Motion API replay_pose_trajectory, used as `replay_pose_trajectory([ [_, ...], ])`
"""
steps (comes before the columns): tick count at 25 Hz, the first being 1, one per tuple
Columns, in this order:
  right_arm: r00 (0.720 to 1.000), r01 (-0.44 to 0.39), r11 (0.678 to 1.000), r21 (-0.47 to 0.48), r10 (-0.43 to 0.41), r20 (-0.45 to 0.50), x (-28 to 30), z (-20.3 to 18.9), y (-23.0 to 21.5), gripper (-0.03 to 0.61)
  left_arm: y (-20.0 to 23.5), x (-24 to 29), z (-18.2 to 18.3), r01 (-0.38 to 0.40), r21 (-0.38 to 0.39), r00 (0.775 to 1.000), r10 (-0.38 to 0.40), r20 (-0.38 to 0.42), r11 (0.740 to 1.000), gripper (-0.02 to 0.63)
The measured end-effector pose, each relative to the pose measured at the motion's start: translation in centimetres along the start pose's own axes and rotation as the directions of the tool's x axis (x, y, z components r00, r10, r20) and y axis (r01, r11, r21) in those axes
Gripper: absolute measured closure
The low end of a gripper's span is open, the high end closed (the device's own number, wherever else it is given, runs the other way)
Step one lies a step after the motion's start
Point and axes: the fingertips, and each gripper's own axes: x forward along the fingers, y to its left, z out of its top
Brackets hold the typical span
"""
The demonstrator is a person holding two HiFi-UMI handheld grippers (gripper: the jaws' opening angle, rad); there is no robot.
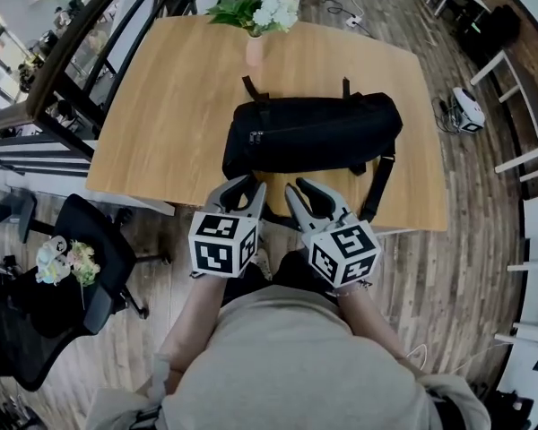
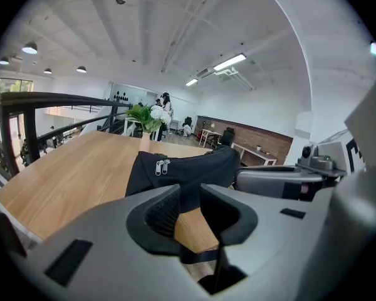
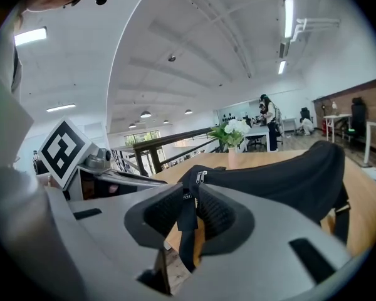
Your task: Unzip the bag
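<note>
Wooden table (image 1: 161, 106), pink vase of white flowers (image 1: 255, 48) at its far edge; black office chair (image 1: 90, 249), dark railing (image 1: 81, 52) at left

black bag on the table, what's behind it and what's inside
Behind the black bag a vase of white flowers with green leaves stands on the wooden table. The bag is zipped shut, so its inside cannot be seen.

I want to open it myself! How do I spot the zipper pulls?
Look at the wooden table, then the black bag lying on it. At the bag's left end sit two silver pulls side by side, shiny where the straps are black.
</note>
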Motion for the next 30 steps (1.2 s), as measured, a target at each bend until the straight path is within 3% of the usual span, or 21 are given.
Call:
replay_pose_trajectory([
  [11,0.995,-0.090,0.996,-0.025,0.089,-0.053,3.1,-0.1,0.7,0.519,3.0,-0.1,-0.2,-0.078,-0.081,0.997,0.080,0.017,0.994,0.503],
  [19,0.987,-0.154,0.986,-0.057,0.151,-0.052,5.5,2.1,-1.0,0.520,5.7,0.8,1.4,-0.185,-0.131,0.981,0.191,0.039,0.974,0.503],
  [30,0.976,-0.215,0.966,-0.142,0.211,-0.045,8.4,4.8,-3.0,0.529,7.8,3.3,3.1,-0.220,-0.179,0.971,0.233,0.053,0.959,0.487],
])
